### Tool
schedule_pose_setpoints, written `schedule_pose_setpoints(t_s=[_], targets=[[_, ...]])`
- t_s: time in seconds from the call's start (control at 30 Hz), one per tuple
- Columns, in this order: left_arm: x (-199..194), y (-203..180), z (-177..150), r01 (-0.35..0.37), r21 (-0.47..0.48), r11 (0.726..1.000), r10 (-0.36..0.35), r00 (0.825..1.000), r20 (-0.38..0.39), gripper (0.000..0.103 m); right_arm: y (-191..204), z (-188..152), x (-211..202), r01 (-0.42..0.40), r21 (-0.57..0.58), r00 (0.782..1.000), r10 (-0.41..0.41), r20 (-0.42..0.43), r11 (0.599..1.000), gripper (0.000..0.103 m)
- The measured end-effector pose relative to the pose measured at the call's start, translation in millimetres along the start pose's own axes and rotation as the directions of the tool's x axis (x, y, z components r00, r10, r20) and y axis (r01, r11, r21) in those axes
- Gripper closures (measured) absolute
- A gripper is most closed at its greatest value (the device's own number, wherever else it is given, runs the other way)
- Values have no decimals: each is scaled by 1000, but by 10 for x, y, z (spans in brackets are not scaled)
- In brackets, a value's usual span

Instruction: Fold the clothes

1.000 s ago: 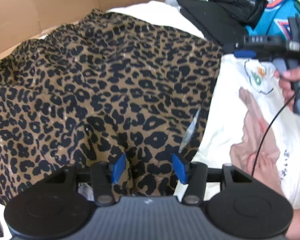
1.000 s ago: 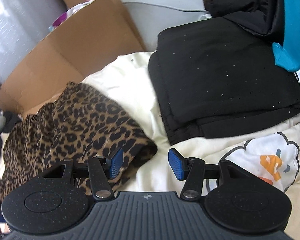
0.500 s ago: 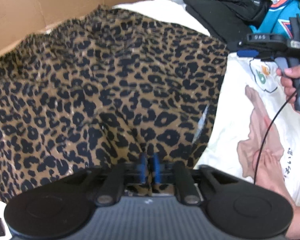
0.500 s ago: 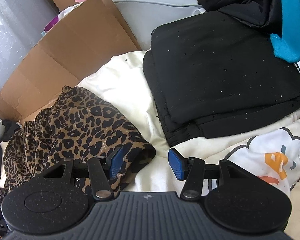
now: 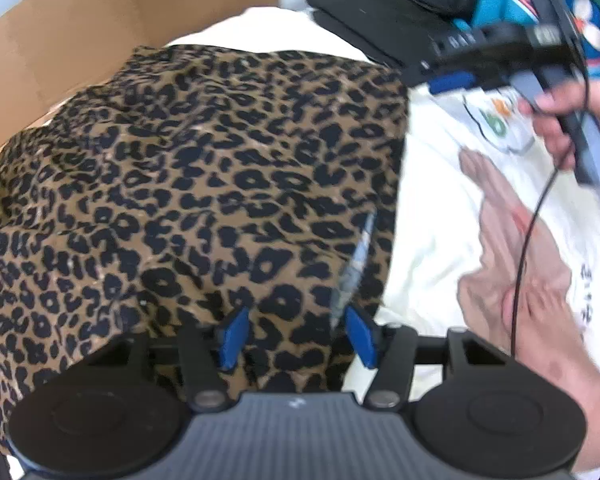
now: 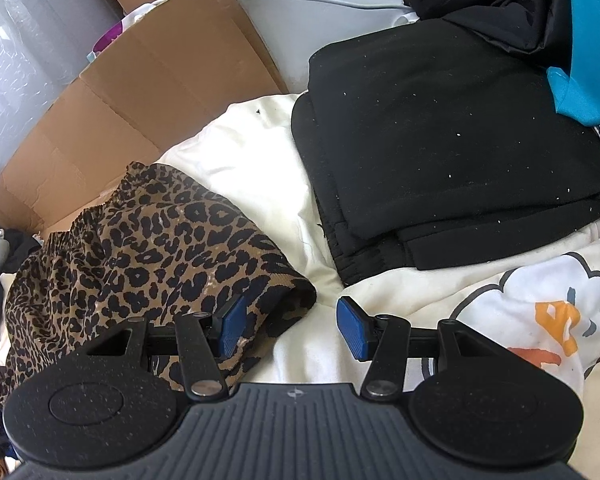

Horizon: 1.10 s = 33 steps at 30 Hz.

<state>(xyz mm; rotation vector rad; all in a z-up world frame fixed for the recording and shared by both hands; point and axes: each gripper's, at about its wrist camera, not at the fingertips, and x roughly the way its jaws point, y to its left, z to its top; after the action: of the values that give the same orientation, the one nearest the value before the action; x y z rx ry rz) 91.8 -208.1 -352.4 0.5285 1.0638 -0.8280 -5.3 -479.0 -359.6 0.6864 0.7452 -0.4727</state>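
Since half a second ago: left gripper [image 5: 296, 334] jaws have just been opening, spread above leopard-print garment [image 5: 204, 184], nothing pinched.
Right gripper [image 6: 288, 326]: spread, unmoved, empty.
Garment: fills frame's left; gathered waistband upper left, length running toward lower right.

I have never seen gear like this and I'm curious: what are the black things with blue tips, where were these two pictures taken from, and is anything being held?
They are hand-held grippers, one per hand, each with a camera looking along its fingers. One picture looks from the left gripper, whose jaws have just been opening over the leopard-print garment; the person's hand holds the right gripper there. The other looks from the right gripper, open at the garment's edge. Folded black clothes lie on the cream blanket. Nothing is held.
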Motion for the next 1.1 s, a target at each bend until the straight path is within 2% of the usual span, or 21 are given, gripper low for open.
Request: schedule_pose_setpoints(t_s=[0.13, 0.2, 0.23, 0.27, 0.33, 0.63, 0.87, 1.1], targets=[[81, -42, -69, -23, 43, 999, 24, 999, -33, 47, -7, -10, 9, 0, -2, 1000, 0, -6, 1000, 46], [125, -47, -104, -39, 58, 998, 42, 998, -53, 63, -15, -9, 15, 0, -1, 1000, 0, -9, 1000, 46], [125, -16, -122, -46, 45, 998, 48, 997, -60, 76, -18, -9, 18, 0, 0, 1000, 0, -10, 1000, 46], [123, 19, -140, -52, 31, 998, 54, 996, -66, 83, -22, -9, 18, 1, 0, 1000, -1, -10, 1000, 46], [103, 78, -170, -64, 10, 998, 64, 995, -77, 90, -29, -1, 19, 2, 2, 1000, -2, -9, 1000, 46], [-93, 217, -263, -112, -21, 993, 110, 990, -87, 92, 8, 46, 56, -14, 11, 1000, 14, -5, 1000, 46], [-112, 332, -407, -123, -61, 991, 114, 984, -137, 96, -26, 36, 106, -24, 37, 1000, 24, -7, 999, 46], [-81, 323, -379, -117, -65, 991, 106, 984, -146, 96, 22, 41, 213, -54, 25, 998, 55, -23, 998, 46]])
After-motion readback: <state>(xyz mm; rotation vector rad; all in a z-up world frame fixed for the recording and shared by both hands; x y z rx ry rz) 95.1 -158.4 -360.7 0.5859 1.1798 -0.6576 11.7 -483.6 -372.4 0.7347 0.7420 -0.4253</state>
